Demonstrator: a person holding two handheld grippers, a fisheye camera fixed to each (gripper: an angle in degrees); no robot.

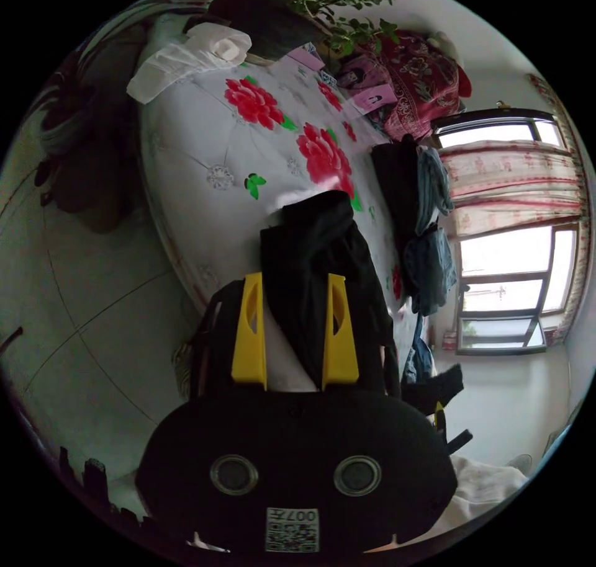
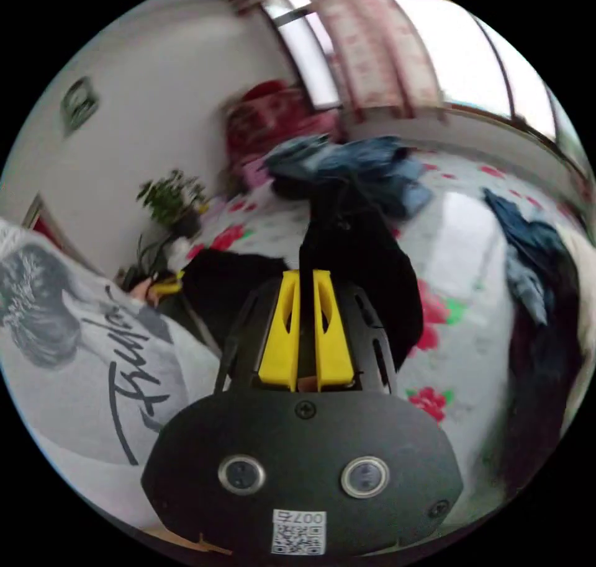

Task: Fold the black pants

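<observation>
The black pants (image 1: 316, 244) hang in a bunched fold over the flowered bed (image 1: 205, 139). In the left gripper view the cloth runs between the yellow jaws of my left gripper (image 1: 294, 276). Those jaws stand wide apart, and the pants lie against the right-hand one only. In the right gripper view my right gripper (image 2: 306, 274) has its jaws pressed together on a ridge of the black pants (image 2: 360, 250), which drape away from the tips. At the left of that view are the left gripper (image 2: 166, 288), a hand and more black cloth.
A pile of blue jeans and dark clothes (image 2: 354, 164) lies on the bed near the window (image 1: 509, 281). A plant (image 2: 171, 198), a red quilt (image 1: 422, 77) and a white bag (image 1: 186, 55) sit at the far end. A person's grey top (image 2: 81, 356) is close at the left. Tiled floor (image 1: 81, 319) borders the bed.
</observation>
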